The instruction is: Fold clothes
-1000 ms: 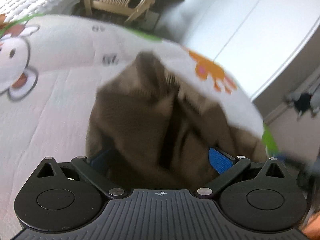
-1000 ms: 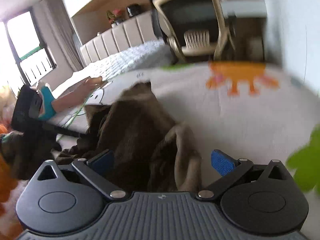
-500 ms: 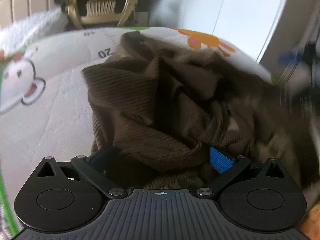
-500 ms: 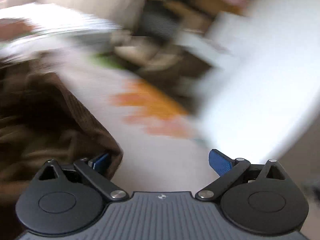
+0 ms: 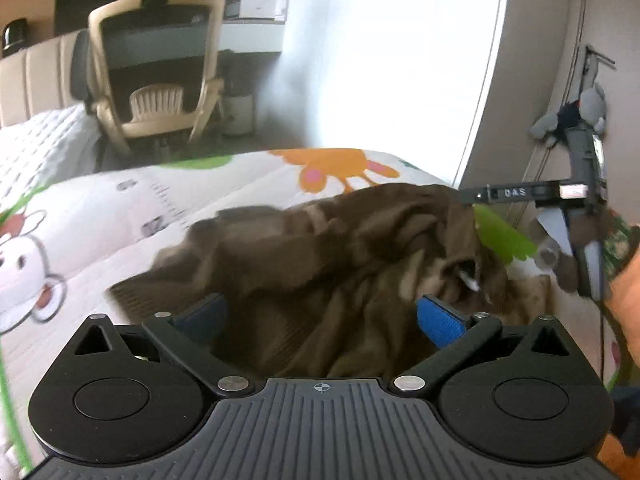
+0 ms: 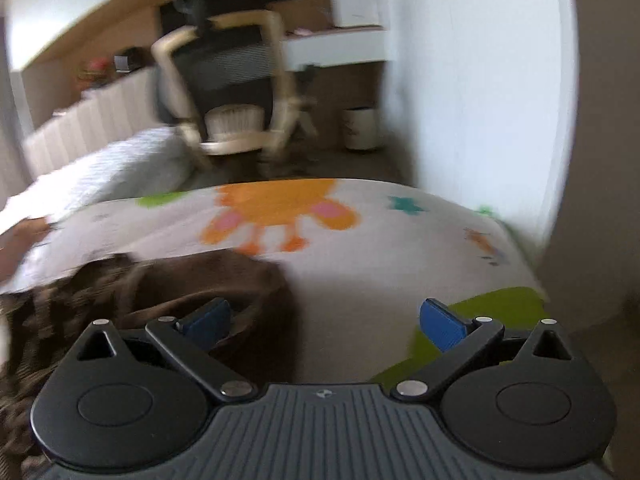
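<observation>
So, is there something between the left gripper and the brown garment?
Nothing visible. The brown garment already lies bunched between the open fingers of the left gripper on the printed blanket.

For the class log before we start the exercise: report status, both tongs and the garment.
Left tongs open, brown garment bunched between the fingers, unclamped. Right tongs open, over the printed bedcover, garment edge by the left finger. Nothing in the way.
</observation>
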